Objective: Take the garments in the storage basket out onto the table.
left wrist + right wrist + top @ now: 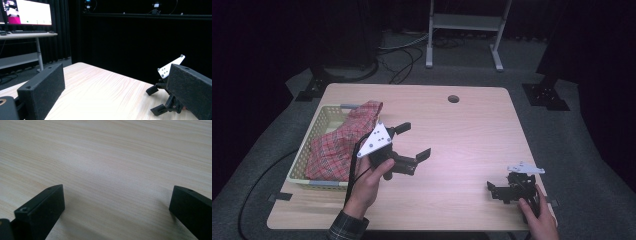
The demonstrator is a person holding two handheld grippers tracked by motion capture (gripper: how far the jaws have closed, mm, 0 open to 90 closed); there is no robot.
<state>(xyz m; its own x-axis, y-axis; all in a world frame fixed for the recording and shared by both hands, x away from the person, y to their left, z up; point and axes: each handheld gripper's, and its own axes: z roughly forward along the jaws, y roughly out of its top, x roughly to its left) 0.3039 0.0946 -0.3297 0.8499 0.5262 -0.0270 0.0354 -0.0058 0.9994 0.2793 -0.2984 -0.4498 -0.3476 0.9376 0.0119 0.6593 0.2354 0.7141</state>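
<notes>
Both grippers empty, cloth sits in the basket.

Your left gripper (412,142) hangs above the table (472,135) with jaws spread wide and nothing between them, just right of the basket (314,131); it points away from the basket, across the bare wood toward your right side, likely a pause clear of the load. The red plaid cloth (343,142) lies bunched inside the basket, one fold draped over the far rim. Your right gripper (498,192) rests low near the table's near right corner, jaws likewise apart over bare wood, well apart from the cloth, probably parked out of the way.
</notes>
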